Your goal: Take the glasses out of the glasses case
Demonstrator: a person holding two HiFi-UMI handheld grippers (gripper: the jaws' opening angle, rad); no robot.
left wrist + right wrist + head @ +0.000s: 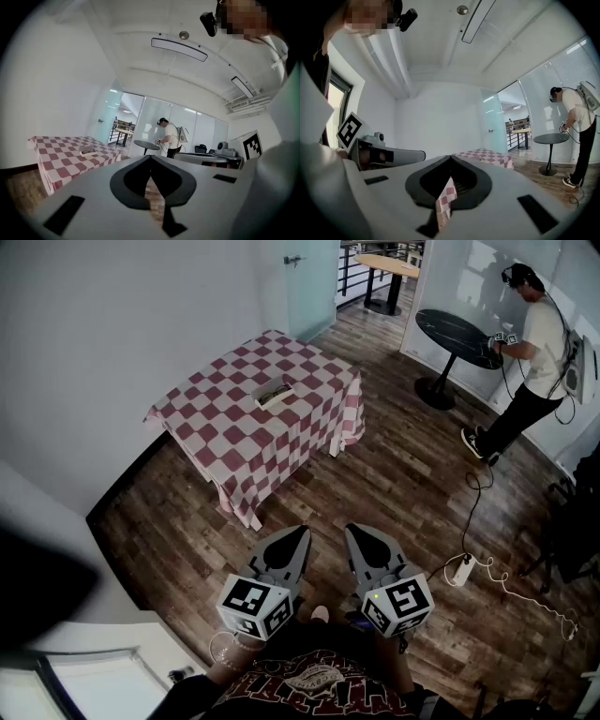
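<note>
The glasses case (274, 393) lies near the middle of a table with a red-and-white checked cloth (309, 381), far ahead of me; it shows small on the cloth (61, 150) in the left gripper view as the case (88, 151). My left gripper (301, 533) and right gripper (351, 532) hang side by side over the wooden floor, close to my body, well short of the table. Both have their jaws closed tip to tip with nothing between them. The glasses themselves cannot be made out.
A white wall runs along the left. Another person (525, 352) stands at a round black table (457, 335) at the far right. A white power strip (460, 569) and cable lie on the floor to my right. A glass door (309, 282) stands behind the checked table.
</note>
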